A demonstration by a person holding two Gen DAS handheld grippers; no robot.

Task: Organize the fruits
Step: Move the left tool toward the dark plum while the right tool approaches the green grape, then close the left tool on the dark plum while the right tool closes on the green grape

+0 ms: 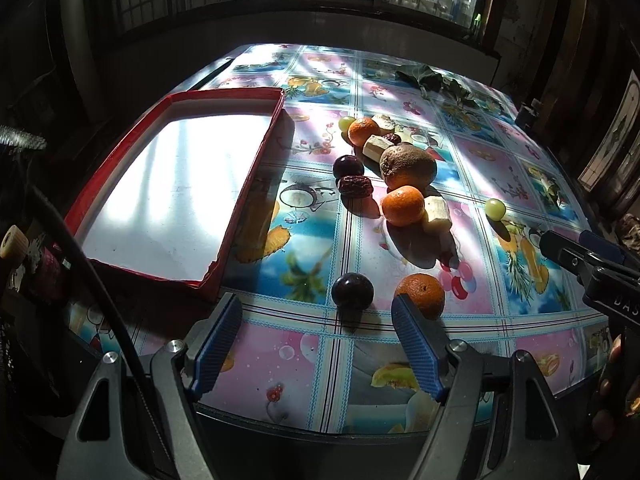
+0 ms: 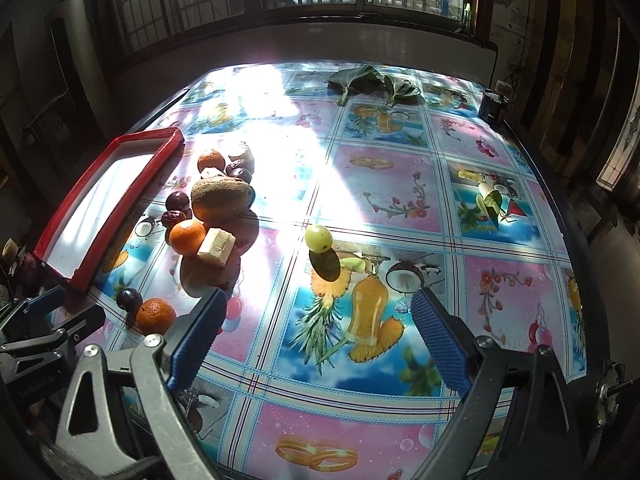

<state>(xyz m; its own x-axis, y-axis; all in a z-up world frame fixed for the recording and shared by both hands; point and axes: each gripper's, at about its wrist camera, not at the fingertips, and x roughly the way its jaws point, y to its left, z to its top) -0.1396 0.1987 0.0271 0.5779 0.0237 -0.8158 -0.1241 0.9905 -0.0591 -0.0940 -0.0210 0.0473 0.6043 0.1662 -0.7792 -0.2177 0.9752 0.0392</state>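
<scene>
A shallow red box [image 1: 264, 152] with a white floor lies at the table's left and holds nothing. My left gripper [image 1: 318, 308] is open, low over the near edge. A dark plum [image 1: 353, 290] lies just beyond its fingertips, and an orange [image 1: 420, 294] sits behind the right finger. Farther back, a brown kiwi [image 1: 408, 168], two more oranges, banana pieces, a red date [image 1: 355, 187] and another plum lie in a pile. My right gripper [image 2: 318, 300] is open and holds nothing. A lone green grape [image 2: 318, 238] rests a little beyond its tips.
Green leaves [image 2: 372, 80] lie at the table's far side and a dark cup [image 2: 492, 104] stands at the far right corner. A fruit-print cloth [image 2: 360, 420] covers the table. A second green grape [image 1: 346, 123] sits behind the pile. Windows and a wall lie beyond the far edge.
</scene>
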